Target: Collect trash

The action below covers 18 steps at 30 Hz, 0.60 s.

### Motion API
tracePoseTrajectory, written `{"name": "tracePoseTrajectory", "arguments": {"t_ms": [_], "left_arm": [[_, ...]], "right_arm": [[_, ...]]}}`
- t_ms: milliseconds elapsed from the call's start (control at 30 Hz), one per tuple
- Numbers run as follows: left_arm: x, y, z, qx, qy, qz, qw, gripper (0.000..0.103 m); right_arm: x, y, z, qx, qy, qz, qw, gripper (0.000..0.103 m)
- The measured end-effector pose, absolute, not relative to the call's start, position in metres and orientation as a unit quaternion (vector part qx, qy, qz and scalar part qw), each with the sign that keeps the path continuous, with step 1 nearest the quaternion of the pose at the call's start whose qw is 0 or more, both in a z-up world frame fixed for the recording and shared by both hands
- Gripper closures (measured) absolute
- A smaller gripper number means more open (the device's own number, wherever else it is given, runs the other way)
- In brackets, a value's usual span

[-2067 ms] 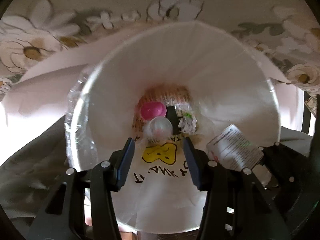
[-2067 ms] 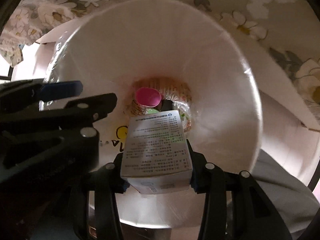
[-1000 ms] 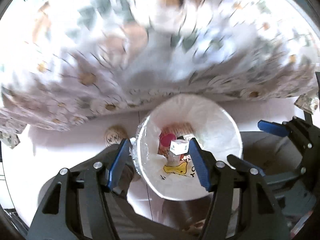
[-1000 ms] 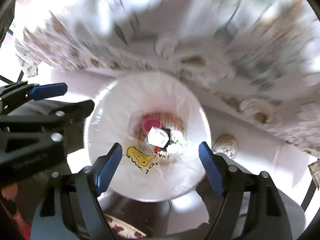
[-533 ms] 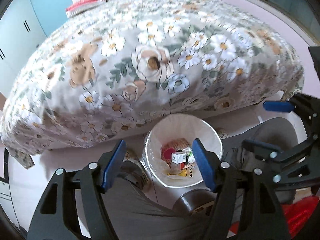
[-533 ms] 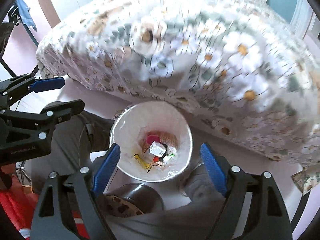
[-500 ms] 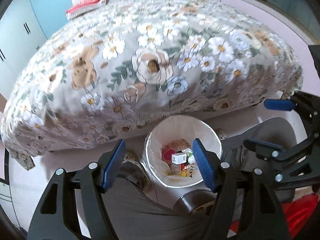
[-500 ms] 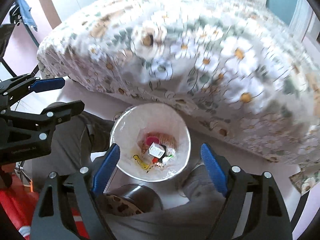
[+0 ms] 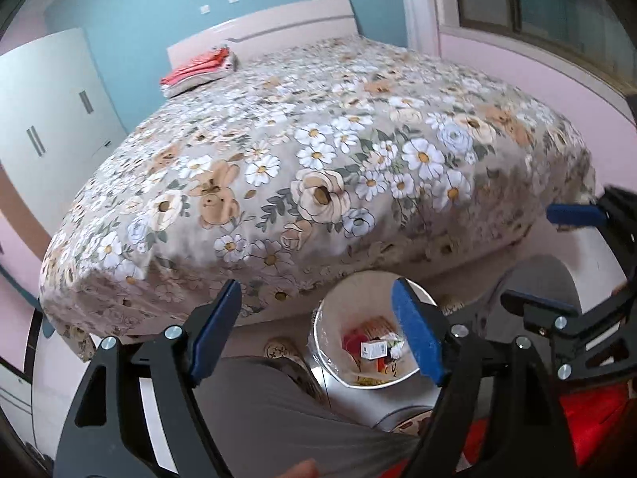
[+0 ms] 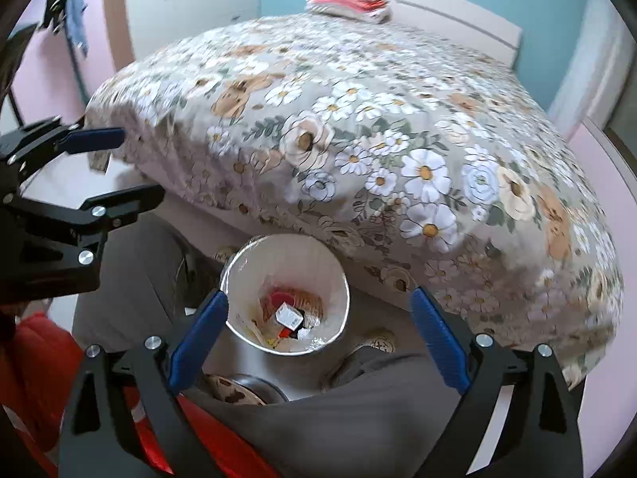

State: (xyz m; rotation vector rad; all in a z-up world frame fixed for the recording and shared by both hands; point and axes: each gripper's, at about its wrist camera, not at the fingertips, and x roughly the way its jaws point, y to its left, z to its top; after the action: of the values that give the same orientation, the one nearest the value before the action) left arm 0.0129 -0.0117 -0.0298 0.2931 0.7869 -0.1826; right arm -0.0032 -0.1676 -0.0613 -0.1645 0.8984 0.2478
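A: Where is the trash?

B: A small white printed cardboard box (image 10: 288, 316) lies inside the round white plastic-lined bin (image 10: 239, 275) beside the floral-quilted bed (image 10: 358, 127).

A: And the grippers?

B: The left gripper (image 9: 316, 328) and right gripper (image 10: 314, 338) are opening, both empty. The box looks light and crushable; best pinched across its flat faces.

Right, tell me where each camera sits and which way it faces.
Left wrist: on the left gripper, angled down over the bed and trash bin; shows its opening fingers, a grey trouser leg, the other gripper.
Right wrist: on the right gripper, angled down at the same bin; opening fingers, nothing between.
Shared: bed, bin, white box, folded red cloth.
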Motion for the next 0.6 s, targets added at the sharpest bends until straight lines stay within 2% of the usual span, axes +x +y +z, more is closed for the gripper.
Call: {"name": "tracePoseTrajectory", "arguments": {"t_ms": [200, 367, 600], "left_arm": [[0.006, -0.004, -0.031, 0.123, 0.39, -0.069, 0.91, 0.025], [0.005, -0.002, -0.038, 0.113, 0.403, -0.056, 0.907, 0.025], [0.005, -0.002, -0.04, 0.107, 0.408, -0.059, 0.905, 0.025]], "right_arm": [[-0.026, -0.167, -0.058, -0.055, 0.389, 0.084, 0.916, 0.008], [-0.026, -0.172, -0.06, -0.017, 0.392, 0.075, 0.917, 0.008], [-0.024, -0.176, -0.056, -0.019, 0.392, 0.076, 0.917, 0.008]]}}
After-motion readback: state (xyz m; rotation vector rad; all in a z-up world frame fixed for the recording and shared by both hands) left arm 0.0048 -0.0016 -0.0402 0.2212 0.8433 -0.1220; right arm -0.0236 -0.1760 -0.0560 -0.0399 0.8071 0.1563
